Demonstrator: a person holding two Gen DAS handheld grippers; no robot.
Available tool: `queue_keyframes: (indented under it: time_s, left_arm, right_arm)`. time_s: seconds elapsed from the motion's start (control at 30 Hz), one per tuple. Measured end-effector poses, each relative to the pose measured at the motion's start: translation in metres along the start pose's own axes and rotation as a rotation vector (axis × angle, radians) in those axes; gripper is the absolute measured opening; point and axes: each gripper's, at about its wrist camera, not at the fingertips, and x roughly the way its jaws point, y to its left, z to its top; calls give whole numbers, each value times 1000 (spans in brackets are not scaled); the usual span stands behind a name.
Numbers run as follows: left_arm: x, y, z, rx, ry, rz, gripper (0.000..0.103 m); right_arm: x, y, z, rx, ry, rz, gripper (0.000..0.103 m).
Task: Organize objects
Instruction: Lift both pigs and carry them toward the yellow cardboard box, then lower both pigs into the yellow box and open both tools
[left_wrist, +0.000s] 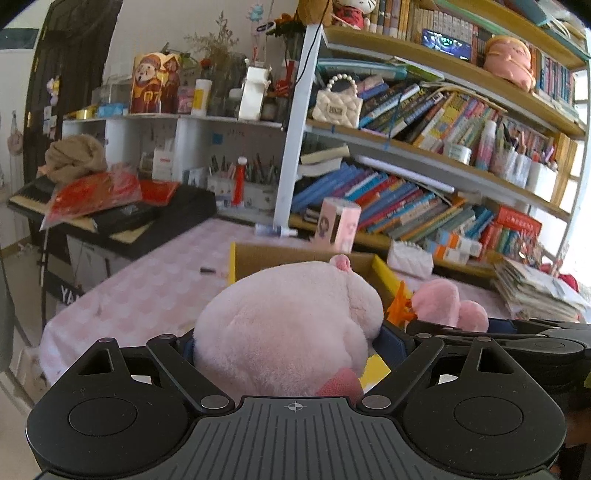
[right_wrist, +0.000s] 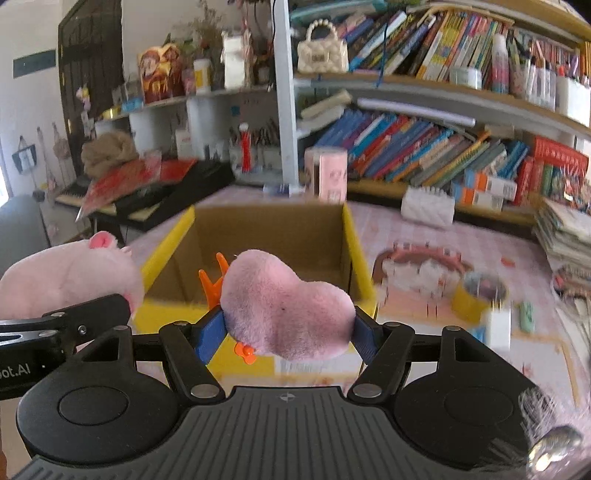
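My left gripper (left_wrist: 291, 343) is shut on a pale pink plush pig (left_wrist: 288, 325), held just in front of an open cardboard box with yellow edges (left_wrist: 280, 256). The pig also shows at the left of the right wrist view (right_wrist: 70, 273). My right gripper (right_wrist: 288, 328) is shut on a darker pink plush toy with orange plastic parts (right_wrist: 288, 314), held above the near edge of the box (right_wrist: 258, 243). That toy shows to the right in the left wrist view (left_wrist: 443, 302). The box interior looks bare where visible.
A pink-checked tablecloth (right_wrist: 424, 240) covers the table. On it are a pink carton (right_wrist: 328, 173), a white quilted pouch (right_wrist: 428, 206), a yellow tape roll (right_wrist: 476, 295), a crown-like hair piece (right_wrist: 421, 262) and a paper stack (right_wrist: 565, 236). Bookshelves (left_wrist: 424, 155) stand behind; a keyboard (left_wrist: 110, 218) is left.
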Motion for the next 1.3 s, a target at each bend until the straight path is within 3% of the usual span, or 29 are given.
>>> queue_keyframes:
  time_s: [0.17,0.5,0.9,1.3]
  left_arm:
    - [30,-8,10,21,8,16,90]
    - [89,-24,14,91,105,98,89]
    - [137,-30,9,119,218,152,60]
    - [140,-29,5,99,240,194,61]
  right_arm:
    - [30,-13,22,-10,-10,6,68]
    - [97,-28,41,-89,36,28,68]
    - [163,-29,47,-259,137,94,68]
    - [186,-20,45,-380,223,147,69]
